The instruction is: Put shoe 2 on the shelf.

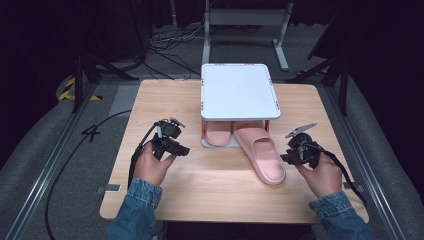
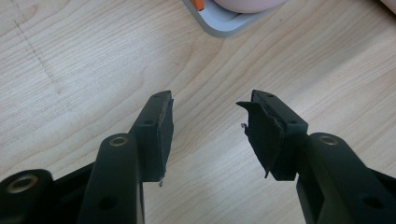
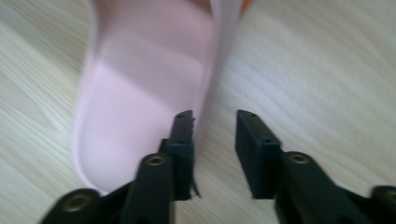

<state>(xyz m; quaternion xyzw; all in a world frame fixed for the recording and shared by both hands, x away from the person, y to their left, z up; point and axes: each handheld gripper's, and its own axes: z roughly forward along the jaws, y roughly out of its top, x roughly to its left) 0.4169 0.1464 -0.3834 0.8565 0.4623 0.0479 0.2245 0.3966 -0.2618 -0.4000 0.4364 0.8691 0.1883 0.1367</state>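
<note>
The right gripper [image 3: 215, 121] stands open at the heel end of a pink slipper [image 3: 144, 84]: in the right gripper view one jaw sits over the slipper's insole, the other over bare table [image 3: 327, 70], with the slipper's side rim in the gap between them. Nothing is pinched yet, so the step in hand looks like taking hold of this slipper by its rim. The next move calls for a small drop and a squeeze on that rim, low enough that the soft wall does not slip out.

In the high view the right gripper [image 1: 289, 156] sits just right of the slipper [image 1: 260, 152], whose toe reaches under the rack [image 1: 239, 90] while its heel lies out on the table, angled toward the person. A second slipper [image 1: 218, 132] lies left of it on the rack's lower shelf.

The left gripper [image 2: 208, 126] is also open and holds nothing, over bare wood well left of the slipper; the rack's grey corner [image 2: 224, 23] shows ahead of its jaws.

Around the slipper there is open table in front and to the right, though the table's right edge is near. The rack's top tray overhangs the toe, and the second slipper crowds the left, so any push inward likely needs a straight line.
</note>
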